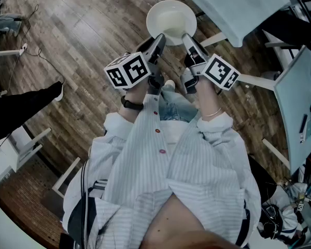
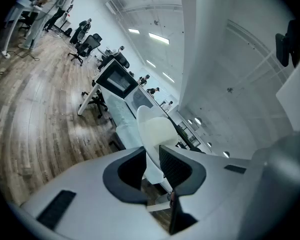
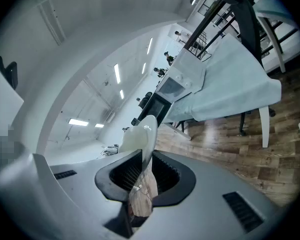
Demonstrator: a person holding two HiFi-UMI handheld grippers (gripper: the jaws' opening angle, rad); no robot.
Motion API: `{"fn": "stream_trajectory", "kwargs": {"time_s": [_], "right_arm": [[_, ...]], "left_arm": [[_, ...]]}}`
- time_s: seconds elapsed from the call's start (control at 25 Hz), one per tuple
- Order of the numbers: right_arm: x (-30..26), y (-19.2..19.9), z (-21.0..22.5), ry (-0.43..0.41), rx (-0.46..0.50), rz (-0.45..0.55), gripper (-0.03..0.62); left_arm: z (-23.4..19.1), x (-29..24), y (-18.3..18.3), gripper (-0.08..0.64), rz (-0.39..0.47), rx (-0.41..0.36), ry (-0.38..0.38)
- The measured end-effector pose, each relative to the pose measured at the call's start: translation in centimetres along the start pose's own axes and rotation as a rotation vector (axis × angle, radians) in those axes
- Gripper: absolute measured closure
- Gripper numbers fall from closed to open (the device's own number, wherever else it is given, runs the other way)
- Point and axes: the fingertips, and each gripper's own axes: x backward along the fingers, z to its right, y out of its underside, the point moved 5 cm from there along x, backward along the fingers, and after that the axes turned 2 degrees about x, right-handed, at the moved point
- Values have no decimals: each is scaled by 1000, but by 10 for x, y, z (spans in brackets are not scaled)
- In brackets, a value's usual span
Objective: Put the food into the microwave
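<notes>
I hold white bowl (image 1: 171, 21) in mid-air; left gripper (image 1: 160, 38) and right gripper (image 1: 188, 38) each clamped on opposite rim edges. Risk, my judgement: thin rim pinch, so uneven hands could tilt, spill or drop bowl. Below: wood floor (image 1: 83, 30). Cloth-covered table (image 1: 233, 4) near. Microwave (image 2: 115, 80) well ahead. Open office hall.

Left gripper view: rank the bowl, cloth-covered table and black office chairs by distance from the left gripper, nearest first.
1. bowl: its rim is gripped between the jaws of the left gripper, centre of the view.
2. cloth-covered table: just beyond the bowl, left of centre.
3. black office chairs: far across the wooden floor, upper left.
</notes>
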Motion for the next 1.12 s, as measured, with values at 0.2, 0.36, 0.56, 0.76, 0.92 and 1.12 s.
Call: {"fn": "stream_trajectory", "kwargs": {"time_s": [0.2,0.36,0.56,0.76,0.92,1.12], "right_arm": [[0,1,1,-6,5,-8,512],[0,1,3,-10,11,-18,512],[2,4,6,-13,27,-41,512],[-4,4,14,-23,18,-68,512],[-11,2,15,-36,23,-89,512],[-49,-8,13,-31,30,-103,512]], "left_arm": [[-1,0,3,474,9,13,0],[-3,0,6,474,21,19,0],[-5,3,14,473,34,38,-2],[-8,-1,18,472,47,55,-25],[-12,-3,15,472,67,61,-37],[-33,-20,-14,473,67,72,-53]]}}
